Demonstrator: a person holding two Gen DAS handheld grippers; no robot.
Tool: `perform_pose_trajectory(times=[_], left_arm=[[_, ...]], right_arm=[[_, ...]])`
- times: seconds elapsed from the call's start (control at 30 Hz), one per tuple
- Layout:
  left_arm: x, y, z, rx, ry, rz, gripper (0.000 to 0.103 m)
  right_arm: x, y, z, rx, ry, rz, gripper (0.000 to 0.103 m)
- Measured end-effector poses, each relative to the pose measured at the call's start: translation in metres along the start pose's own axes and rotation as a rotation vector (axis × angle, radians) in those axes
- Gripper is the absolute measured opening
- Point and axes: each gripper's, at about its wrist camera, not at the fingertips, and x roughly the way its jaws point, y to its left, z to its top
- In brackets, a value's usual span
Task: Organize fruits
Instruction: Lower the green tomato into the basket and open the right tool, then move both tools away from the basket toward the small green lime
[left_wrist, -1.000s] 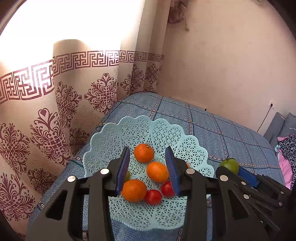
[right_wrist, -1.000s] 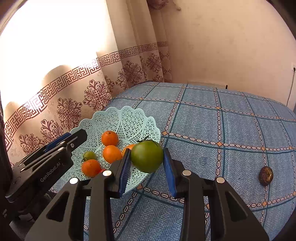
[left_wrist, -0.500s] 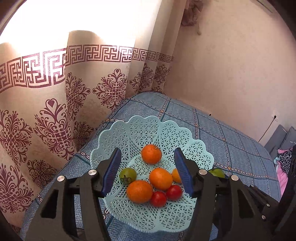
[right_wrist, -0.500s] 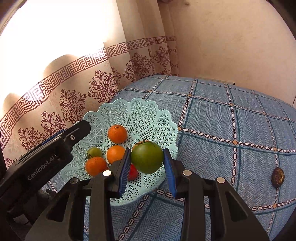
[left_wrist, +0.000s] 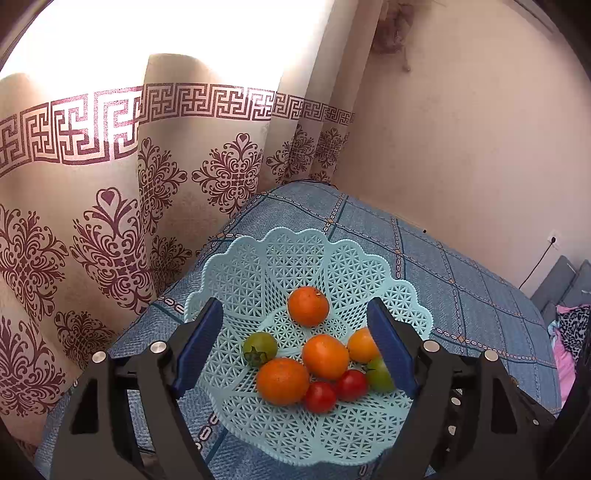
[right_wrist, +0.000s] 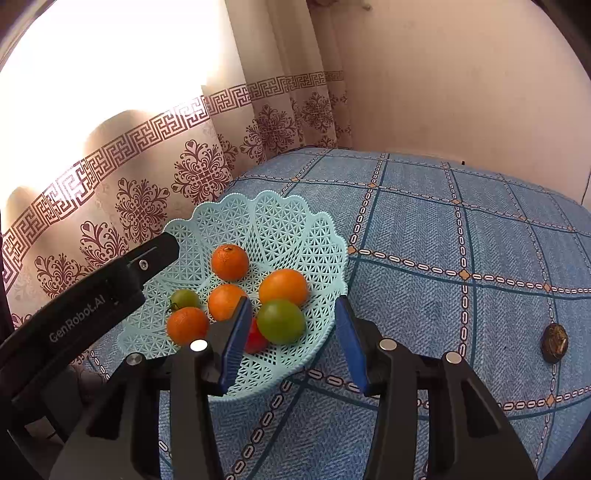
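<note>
Blue checked bedcover (right_wrist: 424, 236) carries the lattice basket (right_wrist: 295, 225). Left gripper (left_wrist: 295, 347) and right gripper (right_wrist: 290, 339) hover above it, jaws apart, empty. Large green tomato (right_wrist: 280, 321) lies inside among oranges.

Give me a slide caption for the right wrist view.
Open right hand-held gripper above a large green tomato resting among oranges in the blue lattice basket.

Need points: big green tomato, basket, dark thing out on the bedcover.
big green tomato (right_wrist: 280, 321), right wrist view, middle of its skin
basket (right_wrist: 280, 218), right wrist view, far lattice wall
dark round object (right_wrist: 554, 341), right wrist view, its centre, on the bedcover
</note>
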Motion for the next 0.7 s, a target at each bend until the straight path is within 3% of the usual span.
perform_pose_trajectory(times=[0.23, 0.7], left_arm=[[0.004, 0.0, -0.001, -0.017, 0.011, -0.005, 0.093], [0.004, -0.012, -0.005, 0.016, 0.025, -0.033, 0.094]], right_arm=[[-0.004, -0.01, -0.005, 0.035, 0.006, -0.031, 0.053], [-0.017, -0.025, -0.016, 0.046, -0.008, -0.092, 0.057]])
